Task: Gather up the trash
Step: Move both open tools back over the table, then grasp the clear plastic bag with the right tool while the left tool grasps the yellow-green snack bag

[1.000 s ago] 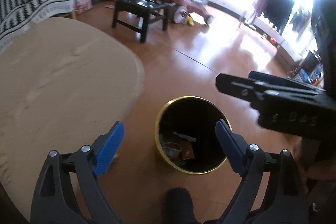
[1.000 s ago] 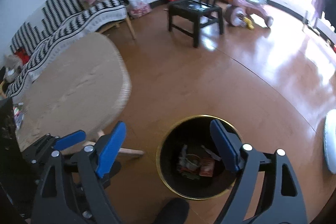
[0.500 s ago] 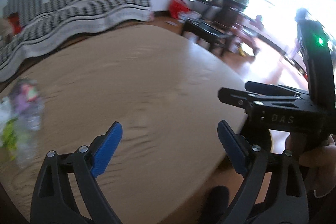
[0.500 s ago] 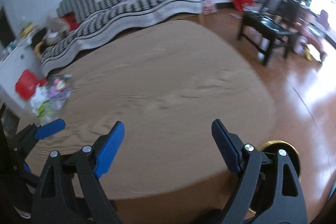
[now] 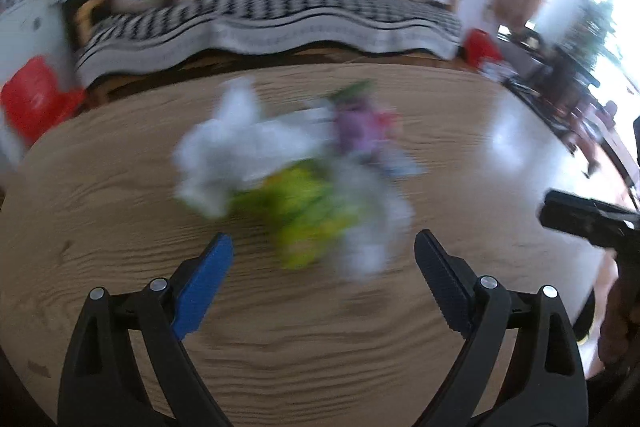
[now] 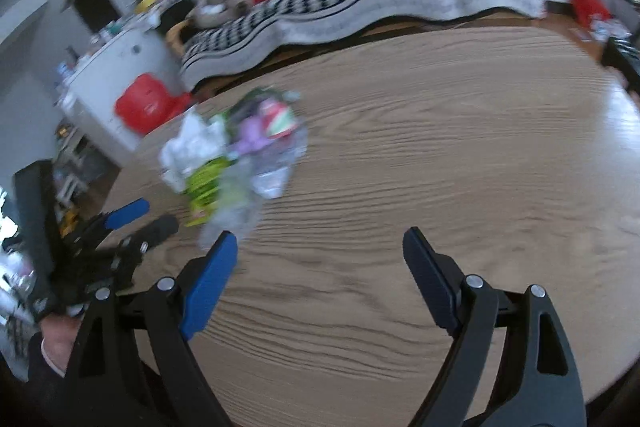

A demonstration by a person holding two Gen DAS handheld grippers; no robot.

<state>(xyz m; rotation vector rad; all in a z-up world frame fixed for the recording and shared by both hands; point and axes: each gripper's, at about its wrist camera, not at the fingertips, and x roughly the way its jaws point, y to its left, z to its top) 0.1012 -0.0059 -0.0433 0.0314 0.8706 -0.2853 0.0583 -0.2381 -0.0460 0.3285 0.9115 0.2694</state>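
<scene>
- Your left gripper [image 5: 324,259] is held low over the wooden table [image 5: 100,195], pointing straight at the trash pile [image 5: 296,179]; from the right wrist view it shows at the left edge [image 6: 124,223], just beside the pile's near end.
- Its 2 fingers [image 5: 204,279] are spread wide with nothing between them, and they touch nothing; the pile's nearest scraps sit just ahead of the gap.
- Your right gripper [image 6: 320,267] is angled down over bare tabletop [image 6: 440,155], with the pile [image 6: 236,151] ahead and off to its left.
- Its 2 fingers [image 6: 208,279] are also wide apart and empty.
- The pile lies on the table towards the striped sofa [image 5: 280,11]: crumpled white paper [image 5: 236,147], a yellow-green wrapper [image 5: 308,211], a purple wrapper [image 5: 360,127] and clear plastic, all blurred.
- A red bag [image 6: 144,103] sits beyond the table edge, by a white cabinet [image 6: 116,67].
</scene>
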